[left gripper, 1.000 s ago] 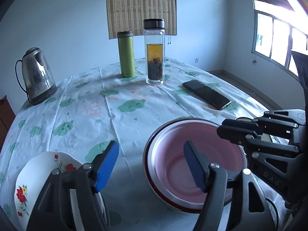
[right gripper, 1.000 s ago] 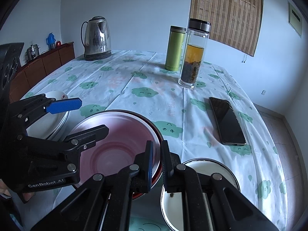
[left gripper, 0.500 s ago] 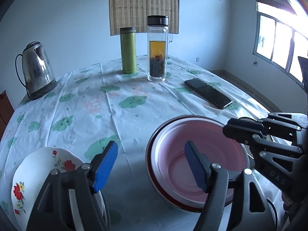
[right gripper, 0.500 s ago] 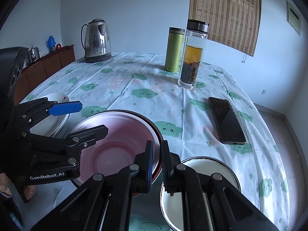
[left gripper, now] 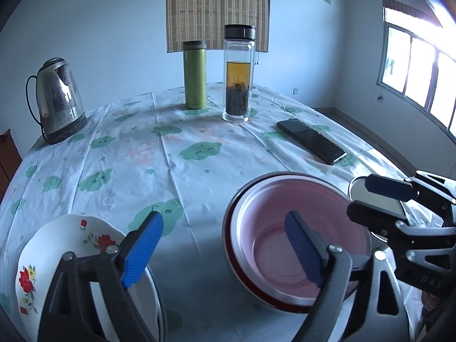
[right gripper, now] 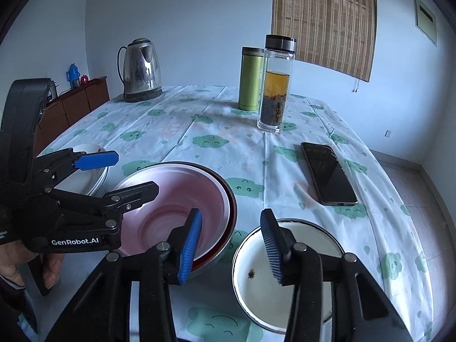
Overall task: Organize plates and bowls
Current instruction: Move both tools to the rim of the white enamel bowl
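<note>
Left wrist view, left to right. A white flowered plate (left gripper: 57,253) is recorded at the lower left of the frame, lying flat on the tablecloth (left gripper: 176,176); nothing is seen on it. A steel kettle (left gripper: 58,99) stands at the upper left. A green flask (left gripper: 195,75), capped, and a glass bottle (left gripper: 238,74) holding amber liquid over dark leaves stand upright at upper centre. A pink bowl (left gripper: 299,236) is nested in a red-rimmed bowl (left gripper: 236,259) at lower centre-right, mouth upward, nothing visible inside. A dark phone (left gripper: 312,141) lies flat at centre right, its long axis running toward the lower right.

The left gripper (left gripper: 225,250) is noted with jaws wide apart and opening. Its left pad is over the flowered plate's right edge and its right pad is over the pink bowl's interior; no pad is seen pressing on either.

Right wrist view, left to right. The left gripper (right gripper: 119,173) is seen at centre left, over the gap between the flowered plate (right gripper: 85,179) and the pink bowl (right gripper: 182,196). The right gripper (right gripper: 230,242) occupies the lower centre, jaws parted and opening, with nothing between them. Its left pad is over the pink bowl's near right rim; its right pad is over a white enamel bowl (right gripper: 273,293) at the lower right, which holds a small dark speck. The two bowls sit just beside each other.
</note>
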